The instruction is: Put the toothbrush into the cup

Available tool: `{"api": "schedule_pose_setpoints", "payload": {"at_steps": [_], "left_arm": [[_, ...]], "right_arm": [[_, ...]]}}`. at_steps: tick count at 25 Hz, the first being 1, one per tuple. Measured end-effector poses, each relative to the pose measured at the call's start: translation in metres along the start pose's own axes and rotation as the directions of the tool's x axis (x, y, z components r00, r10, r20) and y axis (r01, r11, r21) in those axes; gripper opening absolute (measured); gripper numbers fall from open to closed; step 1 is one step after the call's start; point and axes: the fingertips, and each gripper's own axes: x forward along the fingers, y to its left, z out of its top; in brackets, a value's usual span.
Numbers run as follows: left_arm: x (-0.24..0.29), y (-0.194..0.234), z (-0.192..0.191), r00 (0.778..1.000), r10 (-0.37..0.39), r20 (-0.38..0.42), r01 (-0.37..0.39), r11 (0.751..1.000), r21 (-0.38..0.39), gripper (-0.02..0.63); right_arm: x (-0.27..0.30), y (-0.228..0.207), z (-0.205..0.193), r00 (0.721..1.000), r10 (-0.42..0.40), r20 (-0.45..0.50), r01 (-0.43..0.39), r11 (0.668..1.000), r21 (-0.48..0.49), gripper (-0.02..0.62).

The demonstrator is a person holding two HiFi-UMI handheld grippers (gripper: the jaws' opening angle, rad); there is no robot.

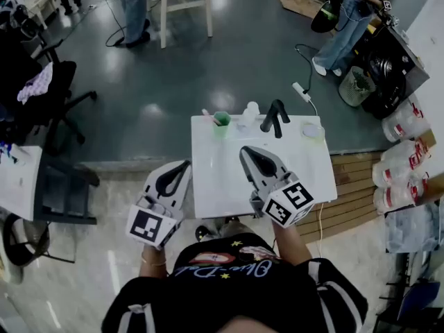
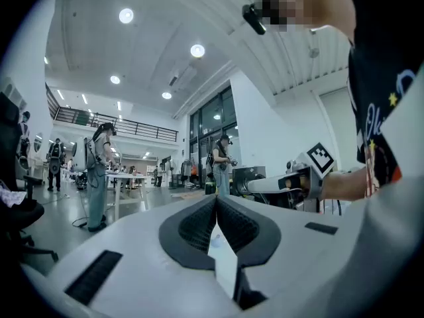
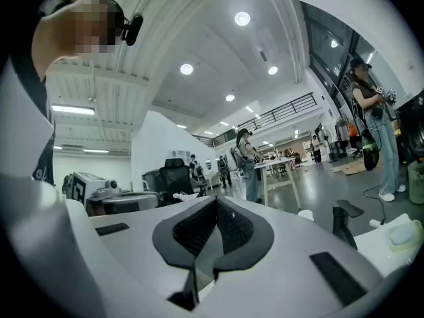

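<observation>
Leaning out of the cup (image 1: pixel 222 121) toward ten o'clock, the toothbrush (image 1: pixel 207 114) appears to stand inside it, at the twelve o'clock edge of the bench (image 1: pixel 220 182). By that, the task looks done. The left gripper (image 1: pixel 182 166) and right gripper (image 1: pixel 247 152) are both closed with nothing between the jaws. They are held at the bench's six o'clock side near the person, well apart from the cup. Nothing seems left to place.

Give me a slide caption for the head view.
Left tool and right tool, shut and empty, at the white table's near edge; pink toothbrush in the green cup.
</observation>
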Motion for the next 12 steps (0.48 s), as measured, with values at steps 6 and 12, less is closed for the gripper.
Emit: {"api": "schedule_pose_setpoints", "payload": {"at_steps": [6, 12], "left_arm": [[0.007, -0.006, 0.014, 1.0, 0.016, 0.009, -0.016, 1.0, 0.022, 0.0], [0.02, -0.019, 0.023, 1.0, 0.026, 0.012, -0.026, 0.999, 0.026, 0.0]], "right_arm": [[-0.012, 0.001, 0.015, 1.0, 0.014, 0.019, -0.014, 1.0, 0.005, 0.0], [-0.016, -0.003, 0.028, 0.998, 0.057, 0.032, -0.057, 0.998, 0.004, 0.0]]}}
